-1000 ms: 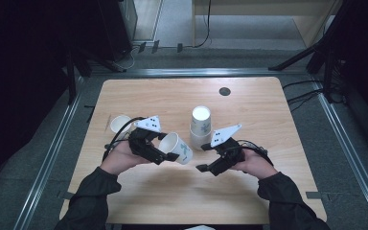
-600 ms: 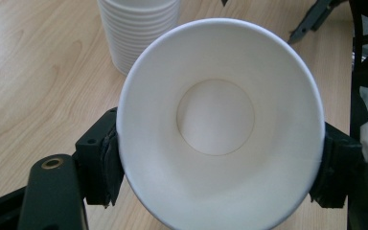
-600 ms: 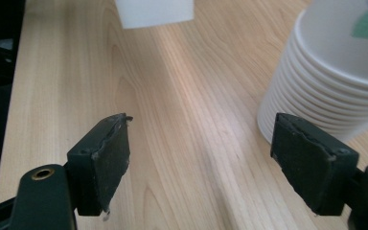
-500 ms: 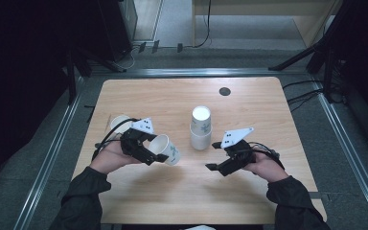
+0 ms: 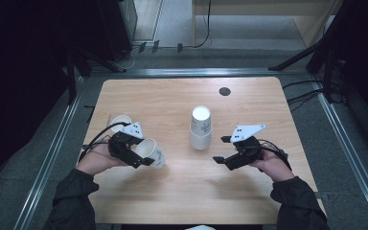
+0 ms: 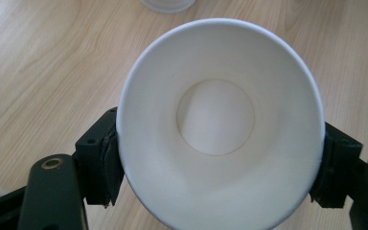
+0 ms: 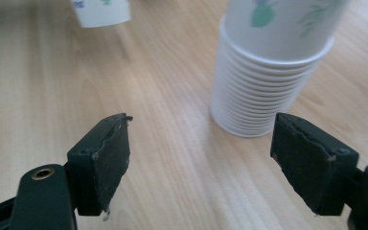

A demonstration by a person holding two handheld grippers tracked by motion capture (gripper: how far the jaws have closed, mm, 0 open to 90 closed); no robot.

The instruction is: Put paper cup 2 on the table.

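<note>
Left jaws: the left gripper [image 5: 146, 155] is clamped on a white paper cup [image 5: 152, 152]; in the left gripper view the two black pads press the cup's wall from either side, just below its rim.
Right jaws: the right gripper [image 5: 222, 149] stands spread wide with bare wood between its pads; nothing is gripped.
Held cup, high view: lower left of the frame, lying on its side in the jaws, its printed wall toward the middle of the table [image 5: 182, 206].
Held cup, left gripper view: the cup [image 6: 220, 124] takes the centre of the frame, mouth toward the camera, its round bottom visible inside; the pads sit at lower left and lower right of its rim.
Cup stack: a stack of upturned paper cups [image 5: 201, 128] stands at the centre of the high view, between the two grippers and apart from both.
Cup stack, right gripper view: the stack [image 7: 268, 72] rises in the upper right, beyond the right-hand pad and not touching it.
Loose cup: another cup [image 5: 120, 122] sits just above the left hand [image 5: 98, 160], mouth up.
Right hand: the right hand [image 5: 270, 165] rests at lower right.
</note>
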